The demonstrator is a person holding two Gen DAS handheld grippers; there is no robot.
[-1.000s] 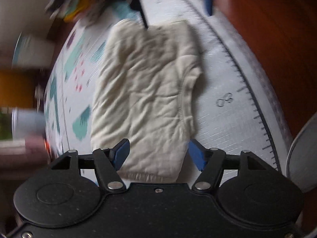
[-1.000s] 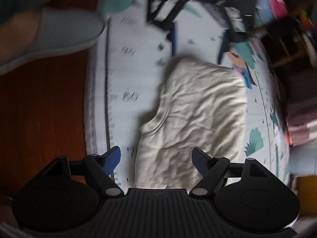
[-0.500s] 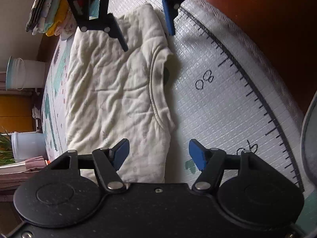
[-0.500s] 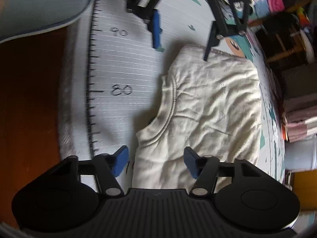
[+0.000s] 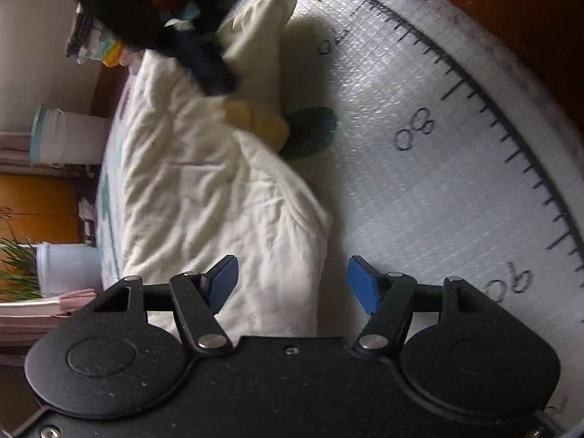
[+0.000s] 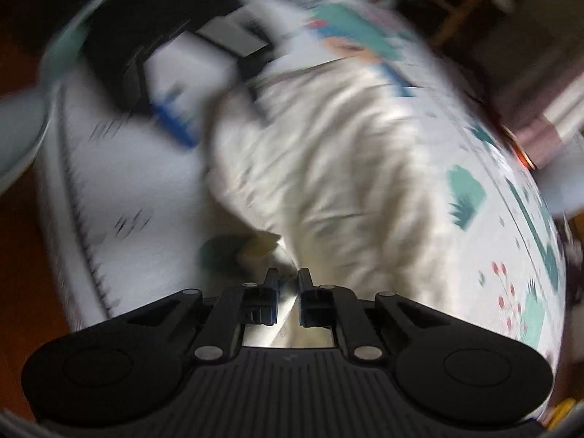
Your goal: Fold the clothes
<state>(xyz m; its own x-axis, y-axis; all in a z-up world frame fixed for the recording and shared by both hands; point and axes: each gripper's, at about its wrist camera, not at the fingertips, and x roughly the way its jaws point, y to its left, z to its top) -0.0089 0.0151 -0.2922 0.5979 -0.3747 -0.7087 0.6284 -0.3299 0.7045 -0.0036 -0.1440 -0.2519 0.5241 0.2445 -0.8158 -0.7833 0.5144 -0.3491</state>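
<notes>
Near the mat's (image 5: 438, 153) ruler edge, our right gripper (image 6: 288, 292) pinches the shirt (image 5: 204, 197) to fold it; our left gripper (image 5: 292, 281) waits, fingers spread.

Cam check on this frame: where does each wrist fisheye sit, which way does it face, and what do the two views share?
Left wrist: on the left gripper, open, facing along the cream cotton garment on the white ruler-printed foam mat; the right gripper shows at the far end.
Right wrist: on the right gripper, shut on the garment's edge, facing the opposite way, blurred; the left gripper shows far off.
Shared: garment, mat, the opposite gripper.
</notes>
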